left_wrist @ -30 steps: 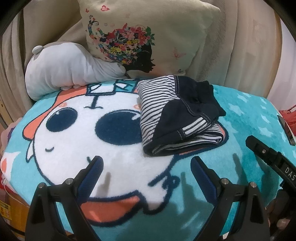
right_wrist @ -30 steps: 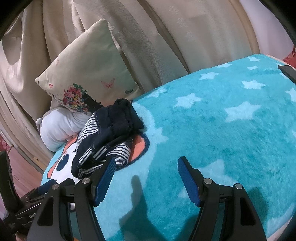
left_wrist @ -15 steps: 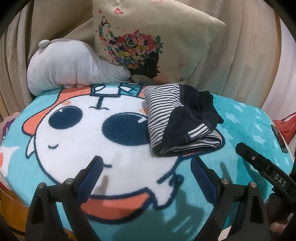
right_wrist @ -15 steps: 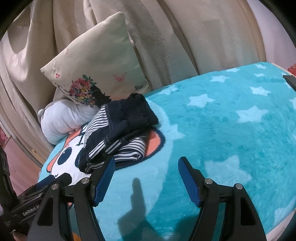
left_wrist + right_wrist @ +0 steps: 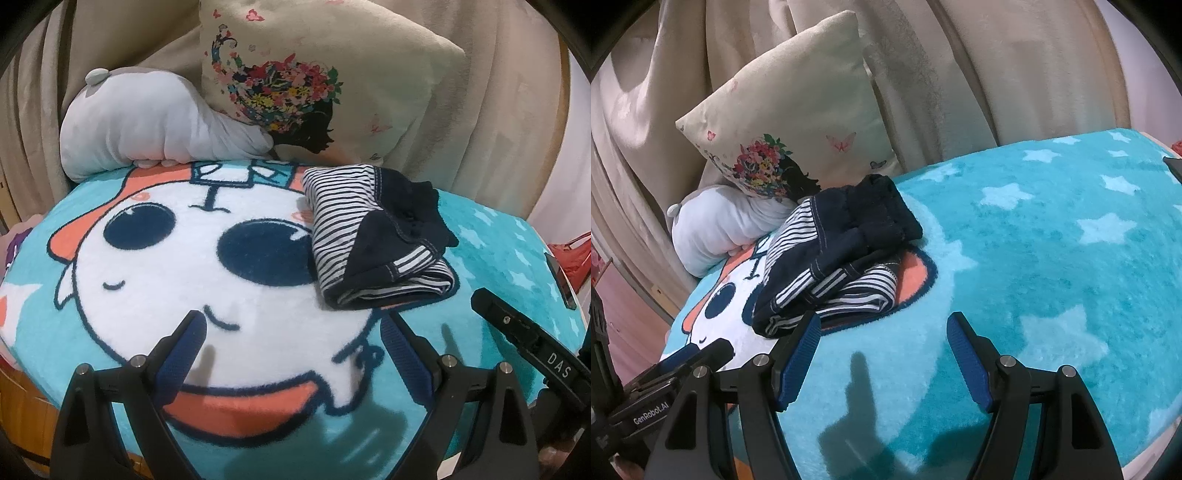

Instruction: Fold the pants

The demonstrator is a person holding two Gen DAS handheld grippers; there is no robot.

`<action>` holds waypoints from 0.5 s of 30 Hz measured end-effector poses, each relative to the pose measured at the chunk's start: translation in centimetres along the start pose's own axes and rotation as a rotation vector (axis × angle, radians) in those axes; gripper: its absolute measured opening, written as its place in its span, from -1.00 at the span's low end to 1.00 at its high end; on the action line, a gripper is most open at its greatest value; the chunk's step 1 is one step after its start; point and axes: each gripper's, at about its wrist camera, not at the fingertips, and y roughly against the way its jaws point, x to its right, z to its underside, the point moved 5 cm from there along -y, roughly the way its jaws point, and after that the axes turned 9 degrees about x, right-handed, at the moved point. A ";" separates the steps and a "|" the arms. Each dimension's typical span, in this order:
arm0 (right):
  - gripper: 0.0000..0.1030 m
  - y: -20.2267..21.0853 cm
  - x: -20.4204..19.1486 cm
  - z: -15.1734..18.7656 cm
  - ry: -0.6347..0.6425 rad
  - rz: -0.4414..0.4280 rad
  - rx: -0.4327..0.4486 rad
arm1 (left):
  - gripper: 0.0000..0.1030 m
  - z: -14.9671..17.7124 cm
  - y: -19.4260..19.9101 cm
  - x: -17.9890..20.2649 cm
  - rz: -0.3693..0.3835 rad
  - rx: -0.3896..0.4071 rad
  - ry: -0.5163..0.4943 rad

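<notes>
The pants [image 5: 373, 236] are navy with white-striped parts, folded into a compact bundle on the turquoise cartoon blanket [image 5: 184, 280]. They also show in the right wrist view [image 5: 834, 254], left of centre. My left gripper [image 5: 291, 332] is open and empty, held above the blanket in front of and to the left of the bundle. My right gripper [image 5: 882, 328] is open and empty, just in front of and to the right of the bundle; its left fingertip [image 5: 809, 325] lies close to the bundle's near edge. Neither touches the pants.
A cream cushion with a flower print [image 5: 314, 81] and a pale grey plush pillow [image 5: 147, 129] lean against beige curtains behind the blanket. The starred turquoise blanket [image 5: 1071, 240] stretches to the right. The right gripper's body [image 5: 535, 354] shows at the left view's lower right.
Both grippers have drawn back and risen a little from the folded pants, staying open. The bundle has not moved on the blanket.
</notes>
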 end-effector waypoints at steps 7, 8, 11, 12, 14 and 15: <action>0.46 -0.5 0.5 0.1 -0.014 -0.001 -0.014 | 0.84 0.1 -0.7 -0.1 0.006 -0.018 0.004; 0.46 -0.6 0.5 0.0 -0.015 -0.003 -0.017 | 0.84 0.0 -0.8 -0.2 0.008 -0.021 0.008; 0.46 -0.7 0.7 -1.1 -0.006 -0.004 -0.012 | 0.84 -0.4 -1.3 -0.7 0.008 -0.027 0.017; 0.46 -0.7 0.7 -1.6 0.006 0.000 -0.007 | 0.84 -0.6 -1.4 -0.8 0.009 -0.029 0.015; 0.46 -0.8 0.9 -2.7 0.024 0.010 0.001 | 0.84 -1.3 -1.8 -0.8 0.017 -0.033 0.002; 0.46 -0.9 1.0 -3.3 0.027 0.010 0.002 | 0.84 -1.6 -1.9 -0.7 0.021 -0.032 -0.008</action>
